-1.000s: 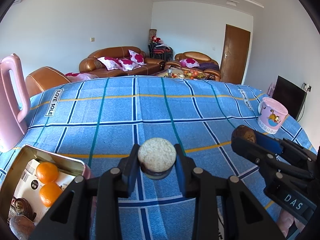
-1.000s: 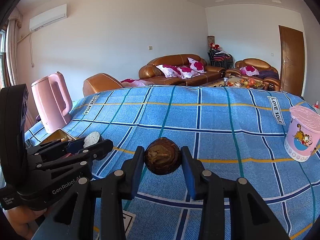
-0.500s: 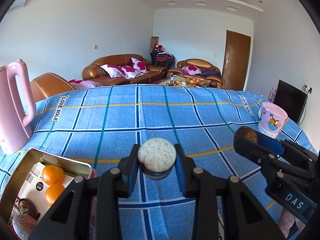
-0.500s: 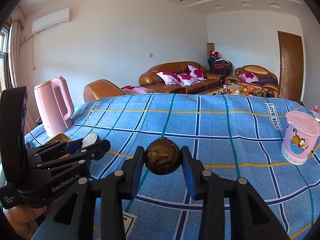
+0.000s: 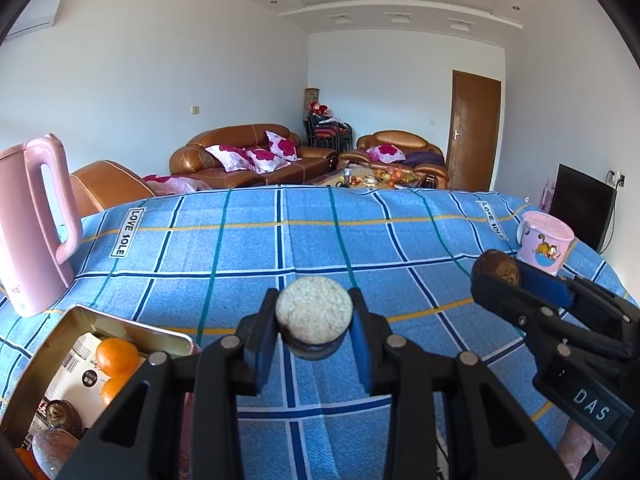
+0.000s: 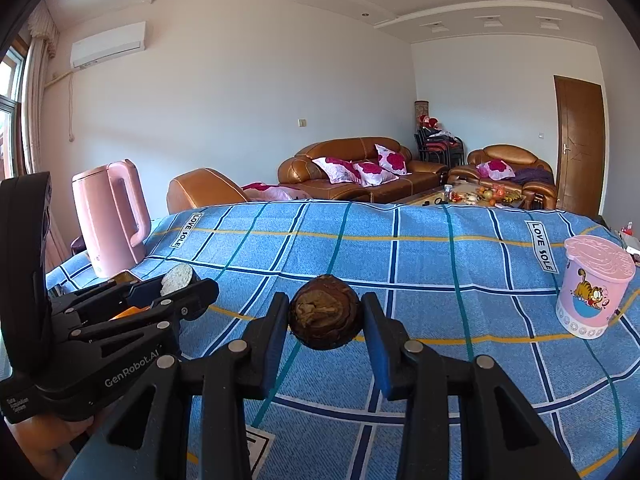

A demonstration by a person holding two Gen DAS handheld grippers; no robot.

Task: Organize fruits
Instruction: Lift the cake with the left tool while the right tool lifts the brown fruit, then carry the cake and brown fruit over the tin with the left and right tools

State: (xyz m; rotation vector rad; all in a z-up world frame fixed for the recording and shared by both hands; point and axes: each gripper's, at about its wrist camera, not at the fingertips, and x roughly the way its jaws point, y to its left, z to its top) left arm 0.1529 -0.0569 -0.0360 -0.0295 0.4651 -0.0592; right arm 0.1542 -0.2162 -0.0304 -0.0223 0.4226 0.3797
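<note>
Both jaws clamp fruit above the tabletop (image 5: 320, 240): left gripper (image 5: 314, 326) a cut-faced piece (image 5: 314, 314), right gripper (image 6: 326, 326) a brown round fruit (image 6: 326, 322), probably bound for the tin (image 5: 80, 320).

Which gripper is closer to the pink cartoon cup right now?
Right. The right gripper, holding a brown round fruit, sits nearer the pink cartoon cup, which stands off to its right. The left gripper is farther away, on the side of the metal tin.
</note>
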